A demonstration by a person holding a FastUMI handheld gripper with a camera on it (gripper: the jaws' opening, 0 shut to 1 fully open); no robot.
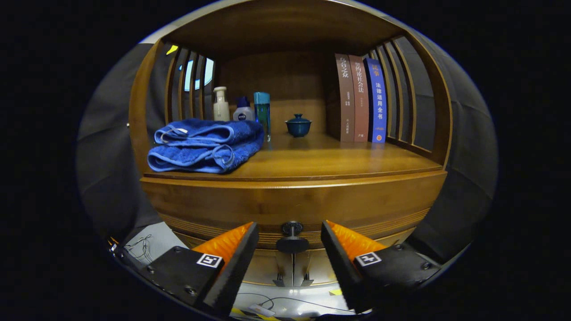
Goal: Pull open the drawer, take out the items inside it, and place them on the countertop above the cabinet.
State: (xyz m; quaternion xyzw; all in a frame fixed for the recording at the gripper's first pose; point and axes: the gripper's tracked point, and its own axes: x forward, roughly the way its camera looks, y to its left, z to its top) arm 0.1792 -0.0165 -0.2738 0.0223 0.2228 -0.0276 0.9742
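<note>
The hand-held gripper (290,236) is open, its fingers either side of the drawer (290,205) knob (292,236), not touching it. The drawer sits shut below the counter (339,160), where a towel (205,145) lies at the left front corner.

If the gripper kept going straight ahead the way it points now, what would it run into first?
Most likely the dark drawer knob, which sits centred in the gap of the open gripper, just ahead of its jaws. They would pass either side of it and reach the wooden drawer front behind; depth is hard to judge.
</note>
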